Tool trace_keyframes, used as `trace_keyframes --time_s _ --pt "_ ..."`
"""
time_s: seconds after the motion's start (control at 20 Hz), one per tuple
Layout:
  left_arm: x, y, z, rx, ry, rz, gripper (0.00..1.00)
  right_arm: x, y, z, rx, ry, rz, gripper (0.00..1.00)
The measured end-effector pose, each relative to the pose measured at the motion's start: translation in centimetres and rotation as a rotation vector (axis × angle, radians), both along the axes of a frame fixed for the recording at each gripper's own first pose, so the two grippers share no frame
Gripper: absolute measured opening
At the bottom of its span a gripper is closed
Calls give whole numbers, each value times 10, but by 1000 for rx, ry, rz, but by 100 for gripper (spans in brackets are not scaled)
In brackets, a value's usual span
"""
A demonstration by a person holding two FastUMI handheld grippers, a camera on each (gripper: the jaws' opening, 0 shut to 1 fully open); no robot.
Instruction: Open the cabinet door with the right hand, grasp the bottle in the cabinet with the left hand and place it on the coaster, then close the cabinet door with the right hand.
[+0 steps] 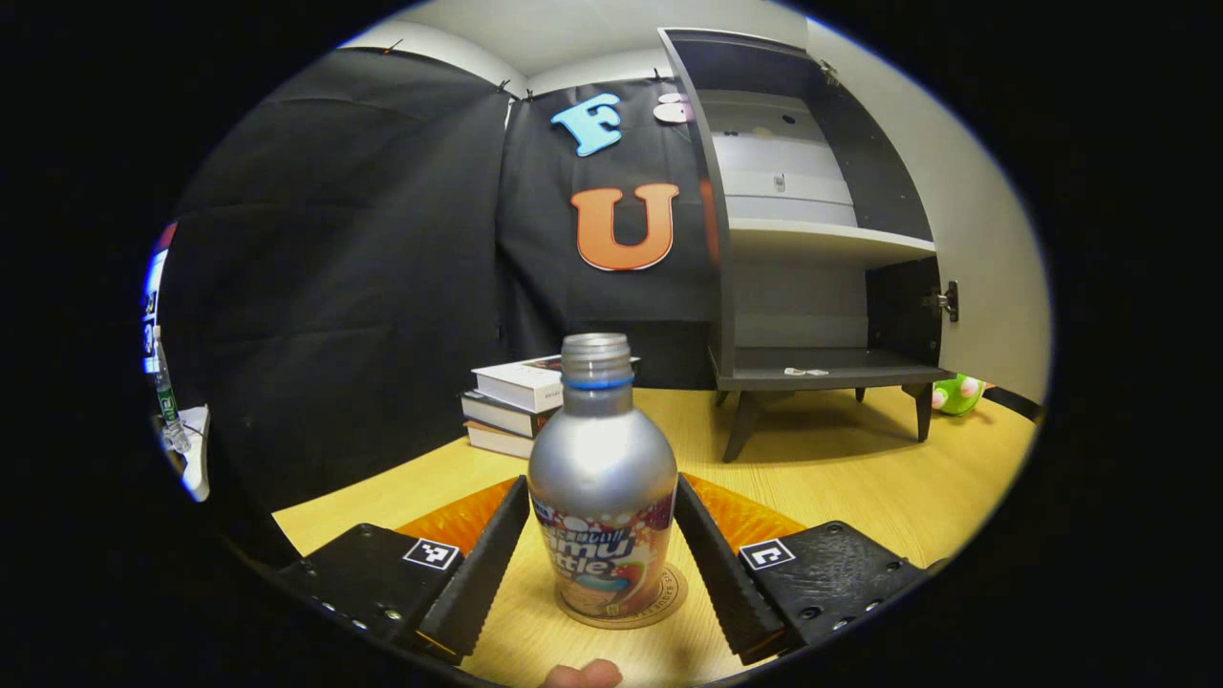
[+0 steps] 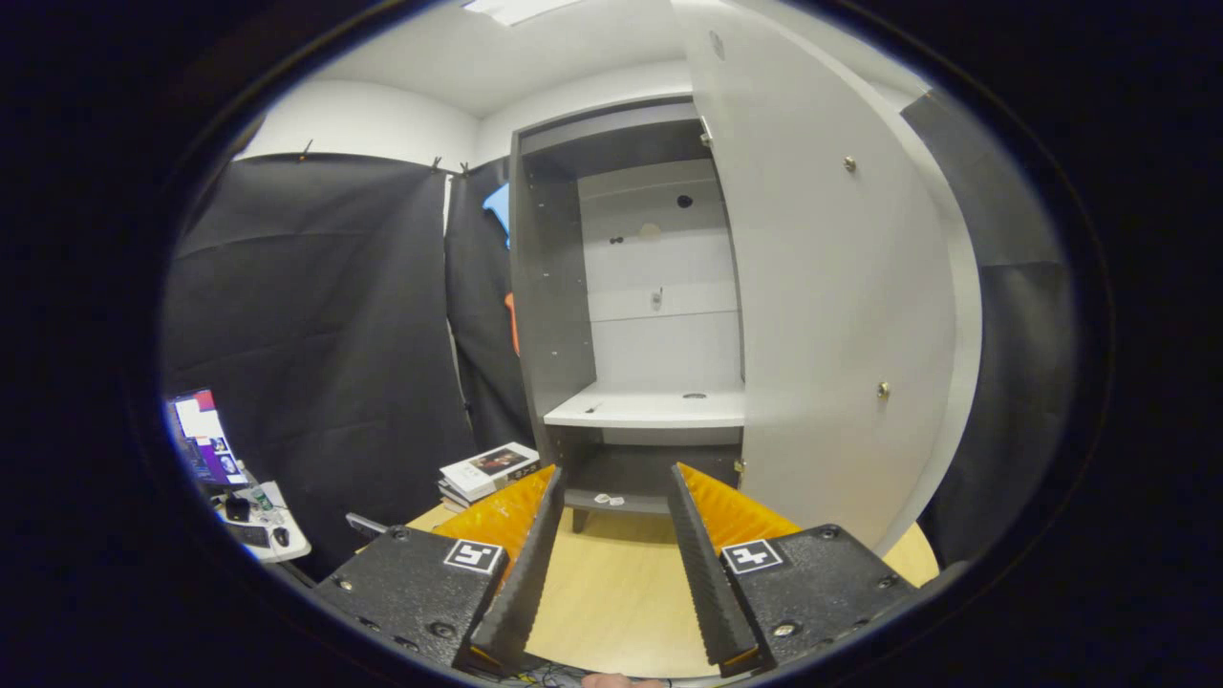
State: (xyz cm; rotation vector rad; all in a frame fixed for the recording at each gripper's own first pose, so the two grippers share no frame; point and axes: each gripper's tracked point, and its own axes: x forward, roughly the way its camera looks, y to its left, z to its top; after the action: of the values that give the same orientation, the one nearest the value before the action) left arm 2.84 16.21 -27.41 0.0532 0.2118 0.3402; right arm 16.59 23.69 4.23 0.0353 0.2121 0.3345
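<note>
The left tool (image 1: 602,564) stands with its jaws spread to either side of the bottle (image 1: 602,497), a visible gap at each flank, so it has hold of nothing. The bottle stands upright on the coaster (image 1: 669,597) on the bench (image 1: 860,478), so placement appears complete. The left tool should be drawn straight back without brushing the bottle's sides. The right tool (image 2: 607,573) is likewise wide open and empty, pointed at the cabinet (image 2: 549,287), beside the swung-out door (image 2: 822,334). The remaining step appears to be closing that door: a steady push on its outer face should swing it shut. A stack of books (image 1: 521,401) lies left of the cabinet, and a green toy (image 1: 955,394) beyond its right leg; neither seems to obstruct the door's path.
</note>
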Motion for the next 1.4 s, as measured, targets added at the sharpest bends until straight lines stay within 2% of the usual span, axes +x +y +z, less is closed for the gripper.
trace_keyframes --time_s 0.15,0.35,0.5,0.65,0.8,0.95,1.1,1.2,1.4 --pt "-6 0 46 26 -59 -10 95 -8 5 3 10 -10 26 70" --pt "-19 -11 131 15 -121 -22 94 -23 0 29 23 -71 35 71" --pt "-16 -40 189 -23 -150 -86 95 -30 -18 46 1 -128 5 74" --pt "-16 -68 229 -43 -196 -145 95 -43 -45 60 27 -160 -49 80" --pt "-18 -96 247 -43 -216 -222 95 -54 -94 67 38 -170 -153 81" --pt "-19 -117 252 -29 -205 -277 95 -61 -161 80 -6 -210 -320 82" --pt "-20 -137 247 -53 -179 -311 95 -52 -203 88 -62 -244 -425 86" --pt "-23 -144 244 -69 -159 -319 95 -36 -217 89 -76 -243 -446 88" --pt "-32 -143 244 -50 -149 -308 95 2 -218 91 -38 -242 -410 88"
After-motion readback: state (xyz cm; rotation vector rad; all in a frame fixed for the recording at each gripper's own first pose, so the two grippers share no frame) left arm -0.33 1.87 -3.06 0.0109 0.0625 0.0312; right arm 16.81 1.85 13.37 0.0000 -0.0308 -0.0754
